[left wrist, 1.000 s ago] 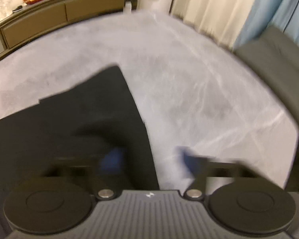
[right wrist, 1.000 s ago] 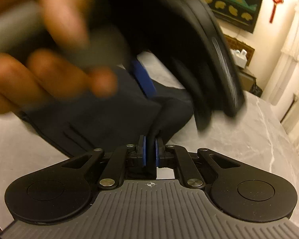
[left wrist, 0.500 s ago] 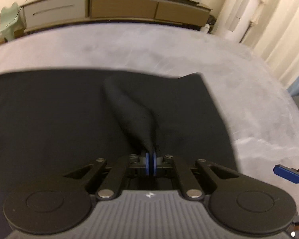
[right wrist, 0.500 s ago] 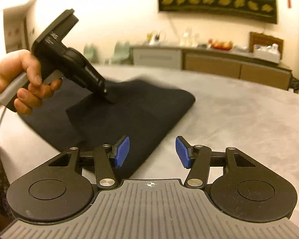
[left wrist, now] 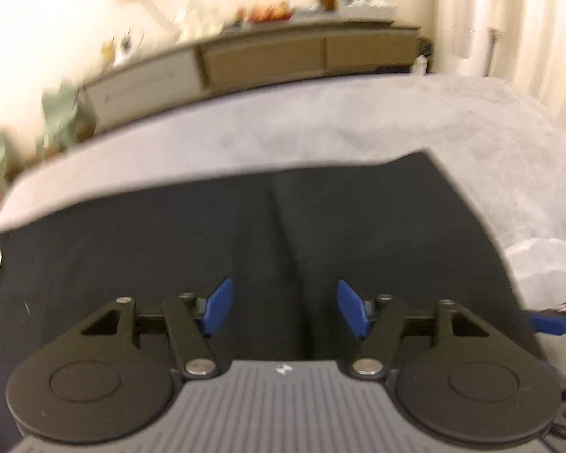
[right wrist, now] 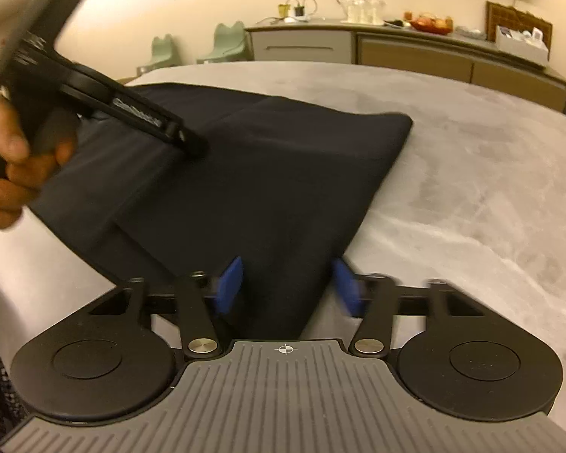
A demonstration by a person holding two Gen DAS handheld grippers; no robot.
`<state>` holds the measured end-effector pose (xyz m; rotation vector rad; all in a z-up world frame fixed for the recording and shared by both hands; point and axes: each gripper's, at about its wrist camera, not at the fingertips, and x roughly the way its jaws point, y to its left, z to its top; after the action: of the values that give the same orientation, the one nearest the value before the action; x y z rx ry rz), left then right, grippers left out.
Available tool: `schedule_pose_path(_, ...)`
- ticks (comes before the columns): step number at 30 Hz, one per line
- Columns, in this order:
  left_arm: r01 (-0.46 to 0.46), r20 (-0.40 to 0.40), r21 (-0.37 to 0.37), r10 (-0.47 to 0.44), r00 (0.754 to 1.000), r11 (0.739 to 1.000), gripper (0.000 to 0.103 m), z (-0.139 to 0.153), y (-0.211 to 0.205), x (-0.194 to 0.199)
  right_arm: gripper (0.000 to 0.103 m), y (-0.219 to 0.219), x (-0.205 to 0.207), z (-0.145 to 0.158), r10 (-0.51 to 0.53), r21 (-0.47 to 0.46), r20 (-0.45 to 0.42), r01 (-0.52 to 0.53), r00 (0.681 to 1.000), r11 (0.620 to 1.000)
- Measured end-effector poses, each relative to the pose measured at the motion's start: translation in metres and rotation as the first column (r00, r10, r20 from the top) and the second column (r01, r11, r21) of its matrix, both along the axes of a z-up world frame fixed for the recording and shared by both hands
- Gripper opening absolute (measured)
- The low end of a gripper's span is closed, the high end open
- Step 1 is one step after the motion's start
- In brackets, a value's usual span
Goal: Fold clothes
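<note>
A black garment lies flat and folded on the grey marble table, with a fold edge running down its middle. My left gripper is open and empty just above the cloth. It also shows in the right wrist view, held by a hand over the garment. My right gripper is open, with the garment's near corner lying between its blue pads. One right fingertip shows at the right edge of the left wrist view.
A long sideboard with glassware and a fruit bowl stands along the back wall. Two pale green chairs stand beside it. White curtains hang at the right. Bare table top stretches to the right of the garment.
My left gripper has opened and let go of the pinched cloth, which now lies flat. My right gripper stayed open and moved forward over the garment's near corner.
</note>
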<state>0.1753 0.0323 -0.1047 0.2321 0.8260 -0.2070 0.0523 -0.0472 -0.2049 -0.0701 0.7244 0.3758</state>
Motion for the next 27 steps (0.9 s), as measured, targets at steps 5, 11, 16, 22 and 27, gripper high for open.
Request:
schedule_pose_path(5, 0.213, -0.032, -0.129, -0.219, 0.975, 0.968, 0.077, 0.017, -0.054, 0.003, 0.010, 0.014, -0.010, 0.008, 0.025, -0.153, 0.108, -0.008, 0.994, 0.988)
schedule_pose_path(11, 0.439, -0.192, -0.011, -0.433, 0.881, 0.898, 0.059, -0.026, -0.143, 0.026, 0.010, 0.022, -0.017, 0.007, 0.070, -0.188, 0.154, -0.041, 0.986, 0.981)
schedule_pose_path(16, 0.354, -0.104, -0.027, -0.354, 0.929, 0.935, 0.011, 0.001, -0.085, 0.031, 0.026, 0.014, -0.010, 0.007, 0.050, -0.119, 0.126, -0.035, 0.991, 0.992)
schedule_pose_path(22, 0.035, -0.070, -0.244, -0.053, 0.996, 0.969, 0.025, 0.032, 0.113, 0.019, 0.059, 0.015, -0.015, 0.033, 0.099, 0.094, 0.136, -0.112, 0.986, 0.989)
schedule_pose_path(27, -0.211, -0.159, -0.290, 0.171, 0.972, 0.934, 0.056, -0.021, 0.197, 0.027, 0.062, 0.044, 0.004, 0.013, 0.164, 0.090, 0.065, -0.170, 0.984, 0.981)
